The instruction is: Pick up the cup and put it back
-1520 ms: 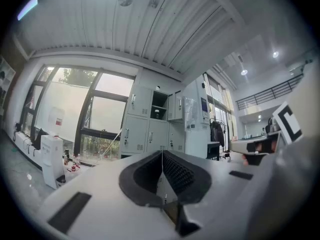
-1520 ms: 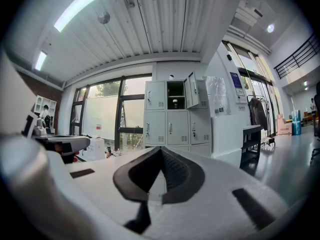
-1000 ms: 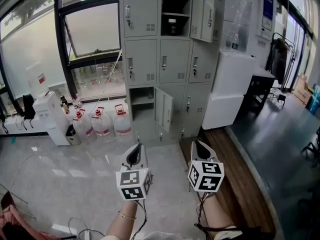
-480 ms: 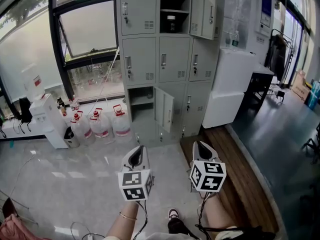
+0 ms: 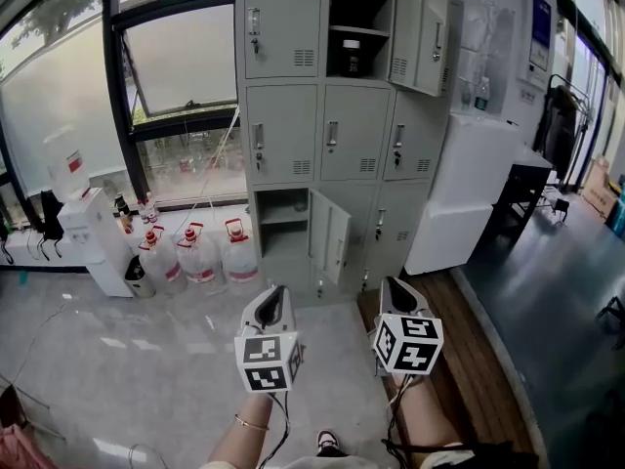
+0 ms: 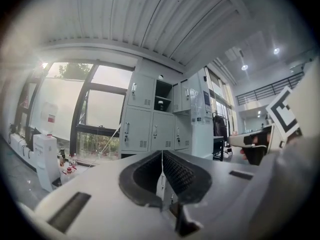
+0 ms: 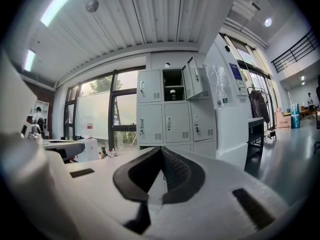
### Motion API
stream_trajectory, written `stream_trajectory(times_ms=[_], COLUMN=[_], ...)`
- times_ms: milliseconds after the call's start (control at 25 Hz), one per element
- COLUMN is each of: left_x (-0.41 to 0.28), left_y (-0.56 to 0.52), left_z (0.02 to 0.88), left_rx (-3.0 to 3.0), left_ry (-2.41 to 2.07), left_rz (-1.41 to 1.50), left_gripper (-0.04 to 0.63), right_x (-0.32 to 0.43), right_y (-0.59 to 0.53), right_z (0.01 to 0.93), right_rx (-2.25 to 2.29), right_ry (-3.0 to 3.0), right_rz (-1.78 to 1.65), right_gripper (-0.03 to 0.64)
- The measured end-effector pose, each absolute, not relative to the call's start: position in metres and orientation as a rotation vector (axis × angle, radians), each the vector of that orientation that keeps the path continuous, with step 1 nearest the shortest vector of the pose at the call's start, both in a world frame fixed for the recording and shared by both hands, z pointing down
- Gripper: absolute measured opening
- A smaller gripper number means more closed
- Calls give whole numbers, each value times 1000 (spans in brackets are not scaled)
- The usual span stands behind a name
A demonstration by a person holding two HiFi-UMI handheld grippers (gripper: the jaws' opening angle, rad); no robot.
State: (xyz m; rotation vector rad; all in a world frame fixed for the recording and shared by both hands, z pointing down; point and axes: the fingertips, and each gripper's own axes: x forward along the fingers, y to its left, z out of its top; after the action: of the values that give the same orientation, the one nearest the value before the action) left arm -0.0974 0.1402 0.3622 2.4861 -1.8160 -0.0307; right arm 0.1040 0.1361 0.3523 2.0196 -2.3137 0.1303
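**At the far wall, cup in the locker; both grippers shut on nothing**

Far side of the room, largest first. A pale tiled floor (image 5: pixel 146 360) runs from the near edge to the wall, with a dark wooden strip (image 5: pixel 479 360) along its right side. A tall window (image 5: pixel 176 66) fills the far left. Right of it stands a grey locker bank (image 5: pixel 293 135), three rows high. The top middle compartment is open, its door swung out to the right, and a bottom-row compartment (image 5: pixel 283 218) is open too. A white cabinet (image 5: pixel 469 184) stands just beside the lockers on the right. A white water dispenser (image 5: pixel 93 237) is at the far left under the window, and a cluster of water jugs (image 5: pixel 200 257) sits on the floor between it and the lockers.

Near edge, both held level and pointing at the lockers, well apart from them:
- left gripper (image 5: pixel 274 296), jaws pressed together, nothing between the pads.
- right gripper (image 5: pixel 392 286), jaws likewise closed together, nothing held. The two are side by side, apart.

Cup (image 5: pixel 351 59): small, dark with a pale top, upright in the open top middle compartment, below its inner shelf. Neither gripper touches it.
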Motion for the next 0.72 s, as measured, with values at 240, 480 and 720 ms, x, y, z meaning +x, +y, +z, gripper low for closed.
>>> stream_trajectory(times_ms=[240,480,720], left_x=[-84,-69,-56], left_y=[84,31,-6], left_z=[358,357,351], left_rx=[2454,2461,2461], left_ry=[-1828,-1869,-1883], left_rz=[-25,-41,-9], left_gripper=[11,11,11], right_x=[116,139,150], right_y=[79,30,-11], right_z=[343,345,347], right_rx=[1987,1992,1978], right_ry=[-2334,-2338,-2368], right_rz=[100,128,157], right_gripper=[-8,-8,-8])
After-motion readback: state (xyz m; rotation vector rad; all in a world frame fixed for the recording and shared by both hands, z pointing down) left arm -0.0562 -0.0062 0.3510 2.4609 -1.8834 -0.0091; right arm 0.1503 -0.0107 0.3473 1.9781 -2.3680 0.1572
